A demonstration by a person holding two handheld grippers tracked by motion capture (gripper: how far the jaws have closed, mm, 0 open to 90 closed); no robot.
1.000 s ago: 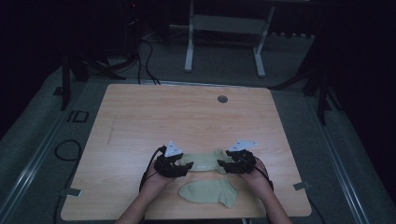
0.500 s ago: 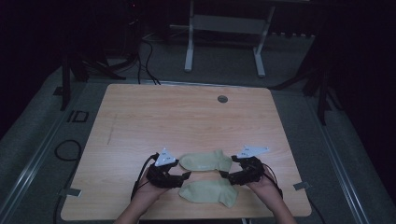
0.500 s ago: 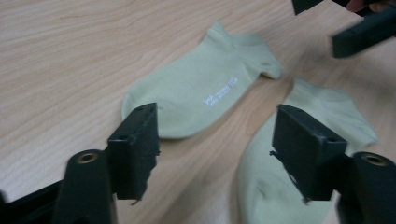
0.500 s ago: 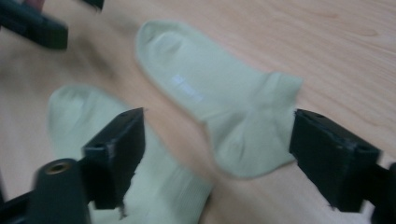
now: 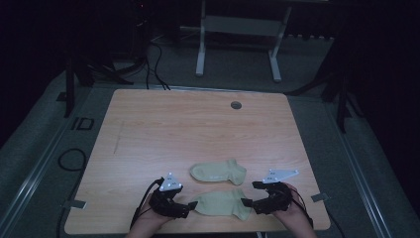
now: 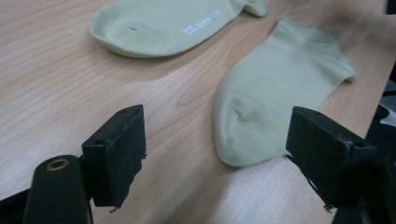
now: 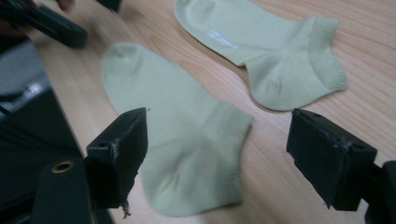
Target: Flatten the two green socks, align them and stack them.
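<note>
Two pale green socks flat on the table (image 5: 148,124): near sock (image 5: 220,203) at the front edge between left gripper (image 5: 185,210) and right gripper (image 5: 249,204), both just opened wide, empty; far sock (image 5: 218,171) just behind; forearms cut off below.

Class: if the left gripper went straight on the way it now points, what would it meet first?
Most likely the toe end of the near sock, lying just ahead of the open left gripper; depth is hard to judge, so it could skim the table first.
</note>
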